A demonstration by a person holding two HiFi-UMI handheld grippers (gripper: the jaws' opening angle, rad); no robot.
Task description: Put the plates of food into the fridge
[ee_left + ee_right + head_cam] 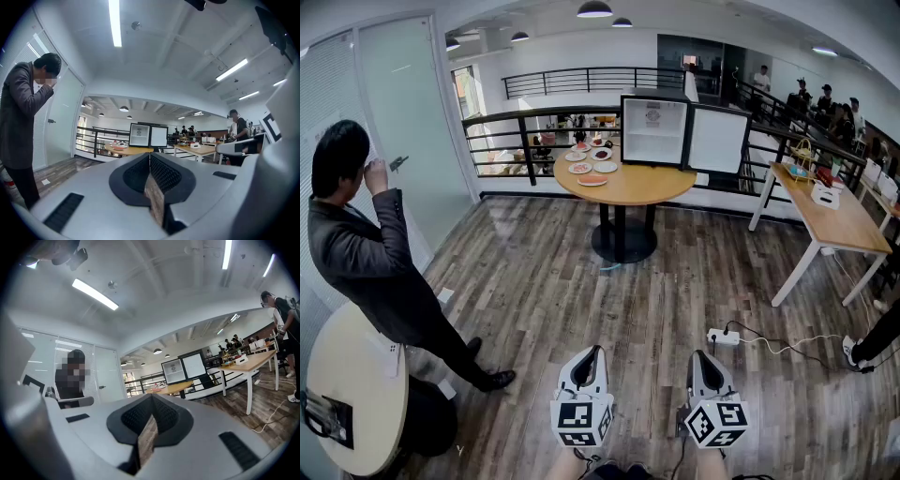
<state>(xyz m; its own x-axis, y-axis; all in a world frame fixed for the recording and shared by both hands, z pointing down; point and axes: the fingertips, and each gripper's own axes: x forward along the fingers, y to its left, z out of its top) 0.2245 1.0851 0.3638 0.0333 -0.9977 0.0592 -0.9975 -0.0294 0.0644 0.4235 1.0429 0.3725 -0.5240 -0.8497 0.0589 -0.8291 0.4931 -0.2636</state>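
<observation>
1. Clearly, the approach step is in hand: left gripper (597, 351) and right gripper (701, 355) are both closed and empty, well apart from the plates of food (591, 161).
2. These lie at the left edge of the round tabletop (647, 186), beside the open mini fridge (654, 131).
3. Next, I judge: walk near, then open the jaws for one plate's rim.

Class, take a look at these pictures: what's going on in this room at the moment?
A person holds a gripper in each hand, well back from a round table. The left gripper and right gripper are both shut, empty, pointing level toward it. The plates of food sit on the table beside a small fridge whose door stands open; none is handled yet. A bystander in a dark jacket stands at the left.
</observation>
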